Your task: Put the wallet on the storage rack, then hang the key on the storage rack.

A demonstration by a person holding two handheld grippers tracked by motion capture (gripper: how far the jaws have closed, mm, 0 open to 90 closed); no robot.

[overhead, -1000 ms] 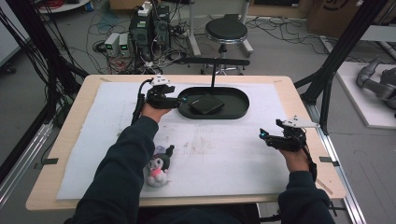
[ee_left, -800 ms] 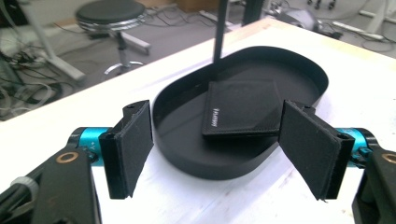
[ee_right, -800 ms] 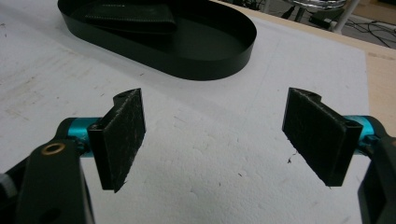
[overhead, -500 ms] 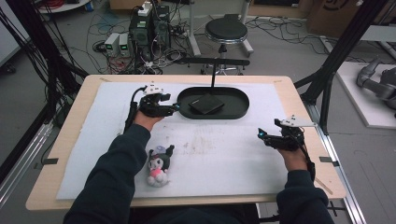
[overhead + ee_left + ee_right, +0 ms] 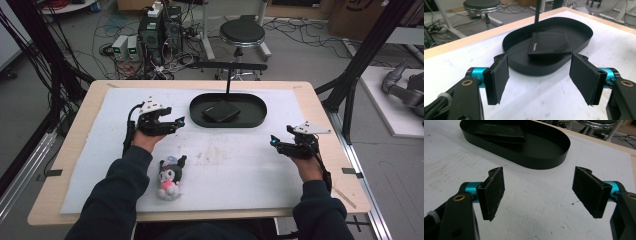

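the wallet (image 5: 220,111) lies flat in the black tray (image 5: 255,118), and the left gripper (image 5: 539,75) sits just beside the tray, jaws wide and just opened further – nothing between them. right gripper (image 5: 540,192) waits well apart, jaws wide and empty. the placing step looks done – next probably calls for the left gripper to go to the plush toy (image 5: 170,177) near the table's front edge.

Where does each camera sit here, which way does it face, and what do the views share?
High view: above the person's side, facing forward and down on the table; both forearms, left gripper, right gripper show.
Left gripper view: rides the left gripper, faces the tray past its open jaws.
Right gripper view: rides the right gripper, faces the tray past open jaws.
Shared: tray with wallet.
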